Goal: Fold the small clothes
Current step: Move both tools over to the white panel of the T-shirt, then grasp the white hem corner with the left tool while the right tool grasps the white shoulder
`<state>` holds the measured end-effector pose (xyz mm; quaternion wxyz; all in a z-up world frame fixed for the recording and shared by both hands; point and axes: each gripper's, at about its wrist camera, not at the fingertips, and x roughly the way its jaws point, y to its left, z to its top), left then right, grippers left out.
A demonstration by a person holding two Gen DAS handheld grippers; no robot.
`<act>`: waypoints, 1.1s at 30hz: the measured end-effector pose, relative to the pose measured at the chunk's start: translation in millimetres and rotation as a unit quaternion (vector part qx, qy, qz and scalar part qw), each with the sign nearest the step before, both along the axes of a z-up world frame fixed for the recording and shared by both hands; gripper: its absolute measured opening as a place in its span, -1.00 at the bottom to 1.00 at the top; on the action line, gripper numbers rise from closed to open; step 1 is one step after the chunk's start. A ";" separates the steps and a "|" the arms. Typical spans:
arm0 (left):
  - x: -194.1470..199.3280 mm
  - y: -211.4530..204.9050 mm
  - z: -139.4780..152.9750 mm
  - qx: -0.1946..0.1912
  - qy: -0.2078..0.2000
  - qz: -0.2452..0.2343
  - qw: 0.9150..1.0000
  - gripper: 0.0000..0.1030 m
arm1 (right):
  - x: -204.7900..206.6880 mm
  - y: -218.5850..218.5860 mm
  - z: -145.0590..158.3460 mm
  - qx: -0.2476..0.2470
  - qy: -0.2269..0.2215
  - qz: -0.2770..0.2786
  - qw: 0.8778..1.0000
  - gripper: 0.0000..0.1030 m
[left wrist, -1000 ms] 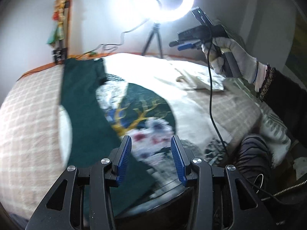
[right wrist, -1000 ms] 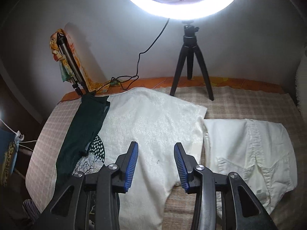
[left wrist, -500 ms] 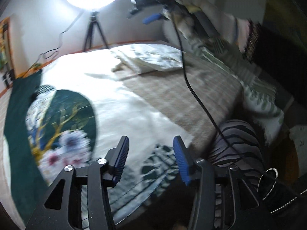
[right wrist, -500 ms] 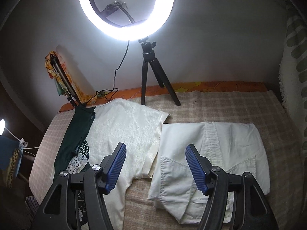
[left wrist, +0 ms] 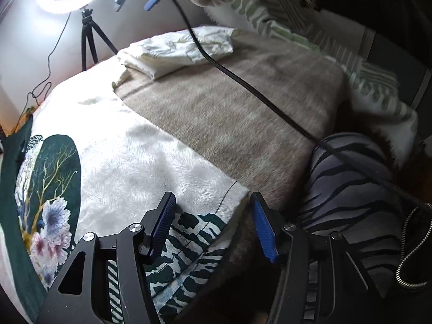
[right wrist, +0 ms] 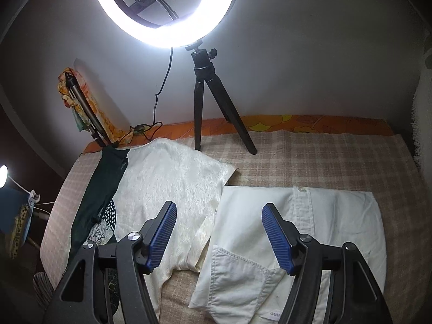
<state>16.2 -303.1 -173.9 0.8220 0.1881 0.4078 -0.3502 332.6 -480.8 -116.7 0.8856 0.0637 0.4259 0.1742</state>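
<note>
Cream textured top with dark green floral panel (right wrist: 172, 189) lies spread flat on the checked beige bedcover (right wrist: 324, 162), just left of the folded white buttoned shirt (right wrist: 310, 237). Left gripper (left wrist: 212, 224) over the top's hem corner, jaws just opening, nothing gripped. Right gripper (right wrist: 220, 235) above the shirt's left edge, parted wide, empty

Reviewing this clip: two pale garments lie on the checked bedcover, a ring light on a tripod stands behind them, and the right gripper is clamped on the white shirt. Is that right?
Not quite. The right gripper is not clamped on the white shirt: in the right wrist view its jaws stand open above it, having just widened, with nothing pinched. The cream top, bedcover, ring light and tripod are as you say.
</note>
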 end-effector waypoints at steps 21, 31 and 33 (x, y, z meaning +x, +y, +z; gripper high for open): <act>26.3 45.0 13.7 -0.140 0.060 0.072 0.986 -0.88 | 117.0 68.4 -97.8 -0.081 0.093 -0.003 0.992 0.31; 23.4 47.5 24.4 -0.156 0.040 0.070 0.984 -0.89 | 125.3 88.0 -102.9 -0.111 0.096 0.016 0.989 -0.51; 23.1 48.8 24.2 -0.157 0.048 0.075 0.984 -0.90 | 128.5 89.7 -100.7 -0.107 0.095 0.009 0.990 -0.73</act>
